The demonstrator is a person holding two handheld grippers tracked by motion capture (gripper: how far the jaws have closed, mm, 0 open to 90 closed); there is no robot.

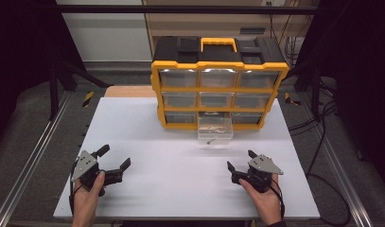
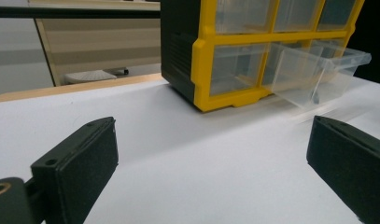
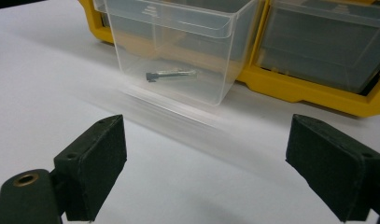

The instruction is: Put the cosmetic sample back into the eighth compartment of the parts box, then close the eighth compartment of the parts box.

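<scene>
A yellow and black drawer cabinet [image 1: 218,85] stands at the back of the white table [image 1: 180,184]. Its bottom middle clear drawer [image 1: 214,130] is pulled out, and a small dark screw [image 3: 170,74] lies inside it. My left gripper [image 1: 113,158] rests low at the table's front left, open, with nothing between its fingers. In the left gripper view the cabinet [image 2: 253,51] and the drawer [image 2: 318,70] are ahead to the right. My right gripper [image 1: 240,160] sits at the front right, open and empty, pointing toward the drawer [image 3: 178,51].
Metal rails run along both sides of the table. Cables hang at the far right. A bare stretch of white table lies between the two grippers and in front of the cabinet.
</scene>
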